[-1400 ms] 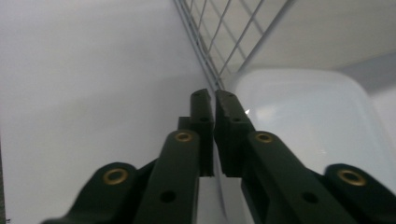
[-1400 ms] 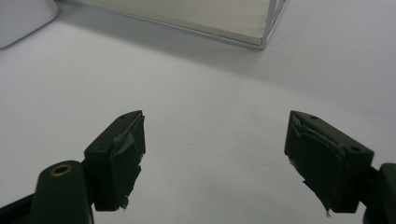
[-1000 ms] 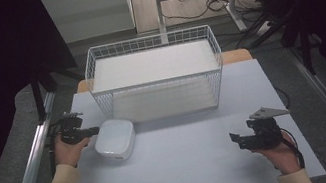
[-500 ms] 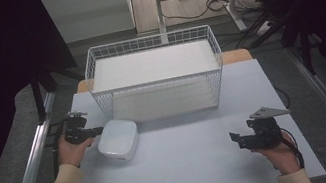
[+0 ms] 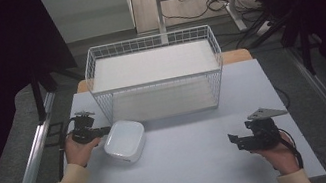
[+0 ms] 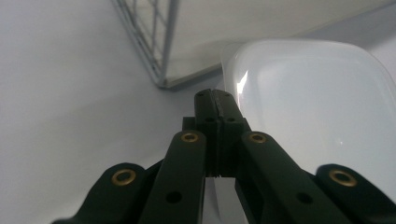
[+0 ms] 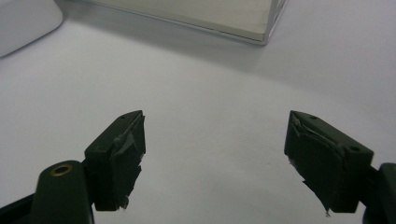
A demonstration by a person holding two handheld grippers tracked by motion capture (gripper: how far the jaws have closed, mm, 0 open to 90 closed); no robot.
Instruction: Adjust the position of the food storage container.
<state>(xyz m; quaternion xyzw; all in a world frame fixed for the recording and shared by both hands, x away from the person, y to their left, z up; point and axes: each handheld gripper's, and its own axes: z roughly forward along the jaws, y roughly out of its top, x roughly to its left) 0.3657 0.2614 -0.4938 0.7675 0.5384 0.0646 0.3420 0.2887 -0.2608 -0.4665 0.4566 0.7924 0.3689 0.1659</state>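
A person's left gripper [image 5: 106, 130], jaws pinching the near rim of a white dish [image 5: 125, 140], is holding it on the table [image 5: 198, 156] at seven o'clock of the wire basket [image 5: 155, 72], not yet lifted in, while the right gripper [image 5: 234, 141] is waiting wide open at four o'clock.

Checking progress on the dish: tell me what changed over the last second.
The left gripper, shut on the white dish, has carried it away from the person toward the wire basket. The right gripper stayed open and in place; the basket did not move.
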